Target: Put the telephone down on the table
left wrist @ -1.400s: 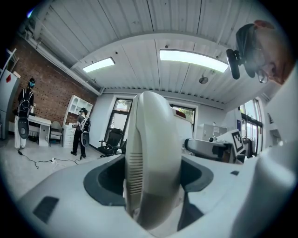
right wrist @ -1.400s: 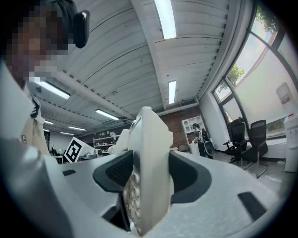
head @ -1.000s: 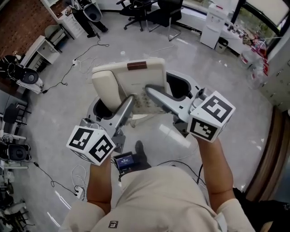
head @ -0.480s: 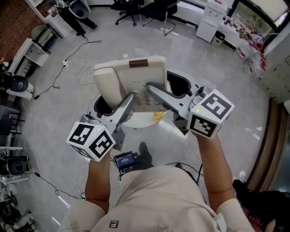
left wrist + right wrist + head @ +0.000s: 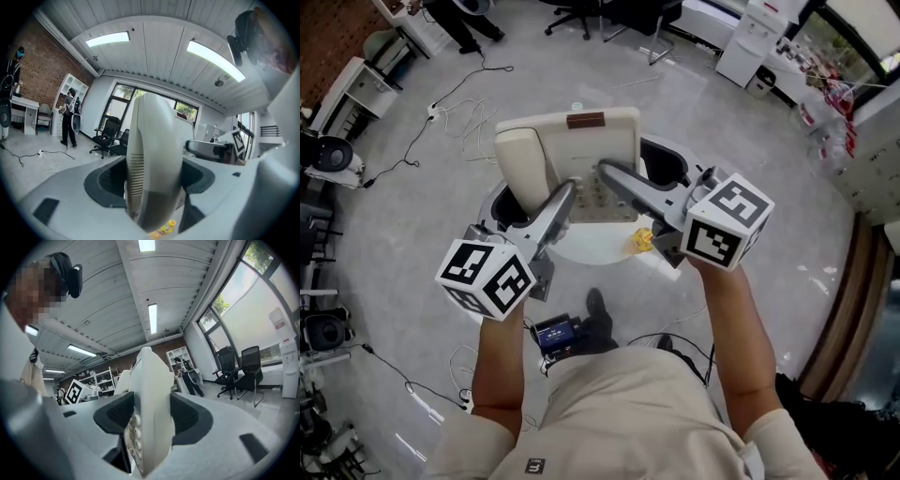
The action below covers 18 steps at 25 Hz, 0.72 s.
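A cream telephone (image 5: pixel 567 155) with a brown label and a keypad is held in the air, tilted, between both grippers. My left gripper (image 5: pixel 546 202) is shut on its left lower edge, and my right gripper (image 5: pixel 633 176) is shut on its right side. In the left gripper view the telephone's edge (image 5: pixel 154 159) stands upright between the jaws. The right gripper view shows the telephone (image 5: pixel 150 408) with its keys clamped the same way. Below it sits a small round white table (image 5: pixel 591 251).
A small yellow object (image 5: pixel 642 241) lies on the table's right part; the yellow object (image 5: pixel 164 228) also shows in the left gripper view. Cables (image 5: pixel 473 127) trail over the grey floor. Office chairs (image 5: pixel 600 14) stand at the back, desks (image 5: pixel 356 84) at left, a white cabinet (image 5: pixel 759 37) at right.
Both grippers keep their hold on the telephone. The scene has slid so the telephone sits more over the round table, and the yellow object has come into view.
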Tool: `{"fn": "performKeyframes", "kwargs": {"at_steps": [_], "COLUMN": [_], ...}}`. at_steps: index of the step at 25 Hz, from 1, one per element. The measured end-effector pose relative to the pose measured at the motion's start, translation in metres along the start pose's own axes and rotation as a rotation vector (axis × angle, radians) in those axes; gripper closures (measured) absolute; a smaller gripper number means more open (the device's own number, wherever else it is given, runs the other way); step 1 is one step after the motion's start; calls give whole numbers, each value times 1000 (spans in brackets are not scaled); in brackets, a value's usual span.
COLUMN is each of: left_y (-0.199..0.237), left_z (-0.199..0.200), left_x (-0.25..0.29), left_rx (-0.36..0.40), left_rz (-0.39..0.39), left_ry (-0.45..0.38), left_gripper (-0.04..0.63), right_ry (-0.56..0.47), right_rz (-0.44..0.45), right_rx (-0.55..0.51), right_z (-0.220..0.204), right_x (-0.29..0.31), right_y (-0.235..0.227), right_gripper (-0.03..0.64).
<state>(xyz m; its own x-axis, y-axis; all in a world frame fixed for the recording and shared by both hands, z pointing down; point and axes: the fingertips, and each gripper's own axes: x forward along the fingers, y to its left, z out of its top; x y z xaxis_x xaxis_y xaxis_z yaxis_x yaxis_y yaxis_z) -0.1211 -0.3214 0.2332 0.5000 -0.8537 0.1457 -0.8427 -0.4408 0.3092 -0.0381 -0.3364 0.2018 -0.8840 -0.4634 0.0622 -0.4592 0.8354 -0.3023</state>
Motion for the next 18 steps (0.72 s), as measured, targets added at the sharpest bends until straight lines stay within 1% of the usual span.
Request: {"fn": "performKeyframes", "kwargs": {"at_steps": [10,18], "left_y": [57,111], "left_z": [-41,-64], "left_x": [23,17], "left_rx": [-36,-90], "left_rz": [77,117], "left_ry": [51,96], "left_gripper": [272,272], "right_ry": [45,81], "right_rz": [54,61], "right_rx": [74,126], "right_z": [-50,-84], "right_x": [48,98], "right_y": [-40,-45], "right_gripper": [393,393]}}
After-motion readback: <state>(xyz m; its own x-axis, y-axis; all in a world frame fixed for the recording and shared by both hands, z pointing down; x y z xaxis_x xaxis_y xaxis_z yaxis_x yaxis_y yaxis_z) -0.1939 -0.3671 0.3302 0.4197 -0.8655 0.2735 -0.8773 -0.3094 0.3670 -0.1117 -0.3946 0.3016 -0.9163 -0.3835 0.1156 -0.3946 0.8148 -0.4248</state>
